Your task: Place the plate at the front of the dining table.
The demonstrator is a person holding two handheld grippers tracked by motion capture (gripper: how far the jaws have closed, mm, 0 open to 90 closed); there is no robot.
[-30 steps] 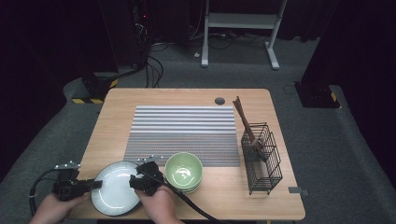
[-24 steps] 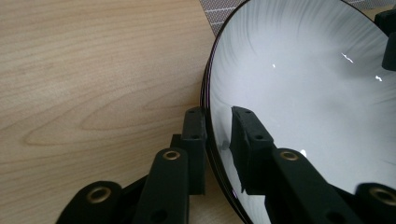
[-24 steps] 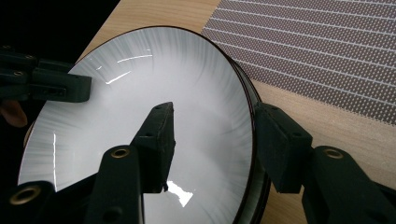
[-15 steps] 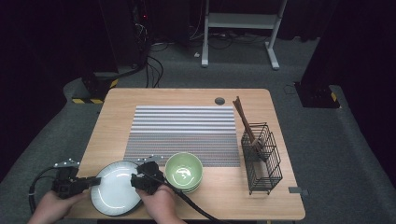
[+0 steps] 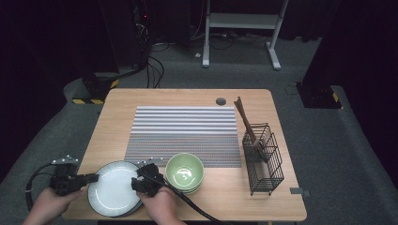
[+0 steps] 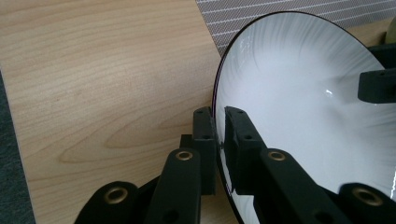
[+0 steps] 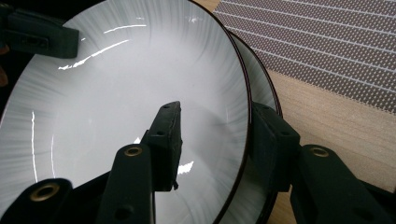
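Note:
A stack of white plates [image 5: 112, 190] sits at the table's front left corner. My left gripper [image 5: 94, 178] is shut on the left rim of the top plate [image 6: 299, 93], one jaw under the rim and one over it [image 6: 219, 121]. My right gripper [image 5: 139, 180] straddles the top plate's right rim [image 7: 215, 112]. One of its jaws is inside the plate [image 7: 116, 93], the other outside, above a lower plate [image 7: 264, 88]. Its jaws have just been closing with the rim between them, and a gap still shows at the inner pad.
A green bowl [image 5: 184, 172] stands right beside the plates, close to my right hand. Behind lies a striped placemat [image 5: 183, 133]. A black wire basket [image 5: 264, 159] with brown chopsticks [image 5: 244, 117] stands at the right. The table's front edge is close.
The left gripper has edged slightly right onto the plate's rim. The right hand has stayed at the plate's right rim.

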